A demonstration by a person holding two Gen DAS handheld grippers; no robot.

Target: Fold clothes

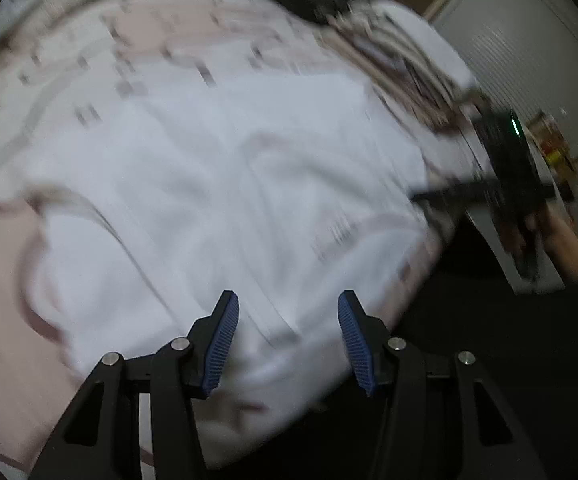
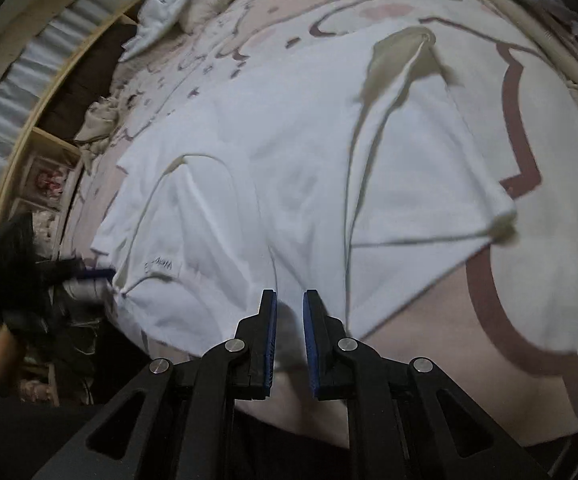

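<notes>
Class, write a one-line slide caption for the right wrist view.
Right gripper poised, slightly open, over a white T-shirt spread on a patterned bedspread.

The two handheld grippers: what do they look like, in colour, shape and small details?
Both the left gripper and the right gripper have matte black angular frames with cut-out openings and round silver pivot pins. Each finger carries a ribbed blue pad on its inner face. Seen from the left wrist view, the right gripper's body shows a small green light. No cables or sleeves are visible.

White T-shirt (image 2: 289,168) lies spread, creased, on the patterned bed; sleeve apparently folded inward.
</notes>
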